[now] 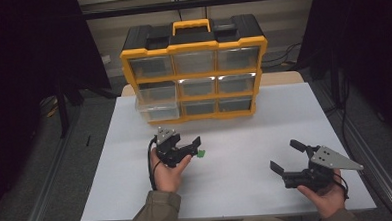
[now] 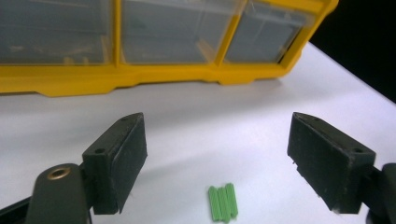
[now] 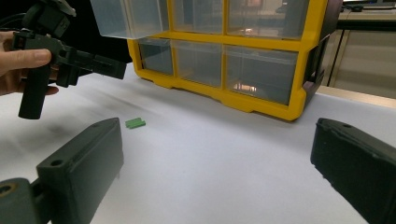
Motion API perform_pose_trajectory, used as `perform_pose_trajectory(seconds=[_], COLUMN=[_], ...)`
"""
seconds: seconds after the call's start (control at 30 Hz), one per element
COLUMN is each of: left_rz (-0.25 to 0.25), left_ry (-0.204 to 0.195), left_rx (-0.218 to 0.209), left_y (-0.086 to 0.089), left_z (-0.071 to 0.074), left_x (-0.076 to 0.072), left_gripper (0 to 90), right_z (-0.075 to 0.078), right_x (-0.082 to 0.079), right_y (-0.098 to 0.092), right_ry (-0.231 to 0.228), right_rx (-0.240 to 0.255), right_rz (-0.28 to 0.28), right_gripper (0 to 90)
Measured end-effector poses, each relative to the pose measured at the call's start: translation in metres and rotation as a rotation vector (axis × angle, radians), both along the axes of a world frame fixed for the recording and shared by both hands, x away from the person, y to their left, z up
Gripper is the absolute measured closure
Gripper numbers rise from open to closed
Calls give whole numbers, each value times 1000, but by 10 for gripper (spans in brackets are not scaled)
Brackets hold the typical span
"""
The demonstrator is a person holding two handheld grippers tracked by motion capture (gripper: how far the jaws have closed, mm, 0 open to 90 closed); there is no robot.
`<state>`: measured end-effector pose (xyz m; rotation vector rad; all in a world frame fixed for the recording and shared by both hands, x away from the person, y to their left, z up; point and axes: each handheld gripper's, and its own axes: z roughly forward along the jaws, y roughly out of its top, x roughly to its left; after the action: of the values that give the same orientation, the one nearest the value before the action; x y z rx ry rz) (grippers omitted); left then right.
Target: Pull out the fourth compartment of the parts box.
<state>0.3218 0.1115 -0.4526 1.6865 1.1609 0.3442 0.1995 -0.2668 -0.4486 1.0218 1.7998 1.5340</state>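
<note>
Between the wide-open jaws of the left hand-held gripper (image 2: pixel 217 158) lies the green piece (image 2: pixel 223 202), ungripped.

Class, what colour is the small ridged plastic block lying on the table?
Green, clearest in the left gripper view.

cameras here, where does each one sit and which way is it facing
High view: above the person's side, looking forward and down at the white table, yellow drawer organizer, both hands, left gripper and right gripper.
Left gripper view: rides the left gripper, looking between its open jaws at the green block and organizer base.
Right gripper view: rides the right gripper, looking across the table at the organizer and the left hand.
Shared: green block and organizer show in all three.
</note>
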Motion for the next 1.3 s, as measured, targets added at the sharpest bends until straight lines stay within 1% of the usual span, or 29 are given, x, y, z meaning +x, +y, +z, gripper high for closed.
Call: perform_pose_trajectory(seconds=[0.07, 0.1, 0.17, 0.2, 0.27, 0.3, 0.33, 0.37, 0.43, 0.47, 0.5, 0.53, 0.57, 0.63, 0.67, 0.7, 0.77, 0.8, 0.83, 0.87, 0.9, 0.97, 1.07, 1.13, 1.17, 1.2, 1.23, 1.27, 1.3], left_rz=[-16, -19, -31, -32, -48, -44, -55, -53, -60, -68, -72, -73, -87, -92, -104, -110, -120, -129, -127, -135, -139, -145, -149, -146, -145, -151, -148, -150, -149], left_ry=[13, 16, 31, 32, 38, 36, 35, 38, 44, 50, 50, 55, 60, 73, 81, 82, 105, 110, 126, 147, 162, 175, 193, 206, 209, 214, 215, 227, 231], left_rx=[27, 27, 48, 67, 83, 87, 111, 107, 135, 164, 164, 175, 199, 213, 242, 251, 262, 272, 274, 262, 273, 290, 300, 290, 290, 304, 305, 303, 302], left_y=[-1, -2, -3, -3, -4, -6, -6, -7, -8, -7, -8, -8, -7, -8, -8, -9, -11, -12, -13, -13, -14, -15, -16, -16, -16, -16, -16, -17, -17], left_z=[0, 0, 0, 0, -1, -1, -1, -1, -2, -2, -2, -2, -2, -2, -1, -1, -1, -1, -1, -1, -2, -4, -6, -8, -8, -9, -9, -10, -10], left_x=[2, 3, 4, 4, 6, 7, 7, 8, 9, 9, 9, 10, 11, 11, 11, 11, 11, 12, 12, 13, 13, 15, 16, 18, 18, 19, 20, 20, 20], left_gripper=[202, 205, 212, 217, 217, 215, 217, 220, 228, 237, 247, 257, 269, 297, 322, 338, 371, 395, 405, 415, 433, 446, 480, 514, 514, 516, 523, 550, 550], right_z=[0, 0, 0, 0, 0, 0, 0, 0, 0, 0, 0, 0, 0, 0, 0, 0, 0, 0, 0, 0, 0, 0, 0, 0, 0, 0, 0, 0, 0], right_x=[0, 0, 0, 0, 0, 0, 0, 0, 0, 0, 0, 0, 0, 0, 0, 0, 0, 0, 0, 0, 0, 0, 0, 0, 0, 0, 0, 0, 0], right_y=[0, -1, -1, -1, 0, 0, 0, 0, -1, -1, -1, -1, -1, -1, -1, 0, -1, 0, 0, -1, -1, -1, -1, -1, -1, -1, -1, -1, -1], right_ry=[2, 3, 4, 4, 4, 1, 0, 0, 3, 3, 2, 1, 1, 1, 0, 0, 0, 0, 0, 1, 0, 0, 3, 1, 1, 1, 1, 1, 1], right_rx=[-1, 1, 1, 0, -1, 1, 0, 1, 0, 0, -1, -2, -2, -2, 0, 0, -2, -1, -2, -2, -3, -2, -4, -4, -4, -4, -3, -4, -4], right_rz=[-2, -1, 0, 0, -1, 2, 1, 3, 0, 0, 0, 1, 1, 0, 2, 3, 0, 1, 1, 0, -2, -2, 0, 1, 1, 1, 2, 0, 0], right_gripper=[24, 24, 24, 24, 24, 24, 24, 24, 24, 24, 24, 24, 24, 24, 24, 24, 24, 24, 24, 24, 25, 25, 25, 24, 24, 25, 25, 25, 25])
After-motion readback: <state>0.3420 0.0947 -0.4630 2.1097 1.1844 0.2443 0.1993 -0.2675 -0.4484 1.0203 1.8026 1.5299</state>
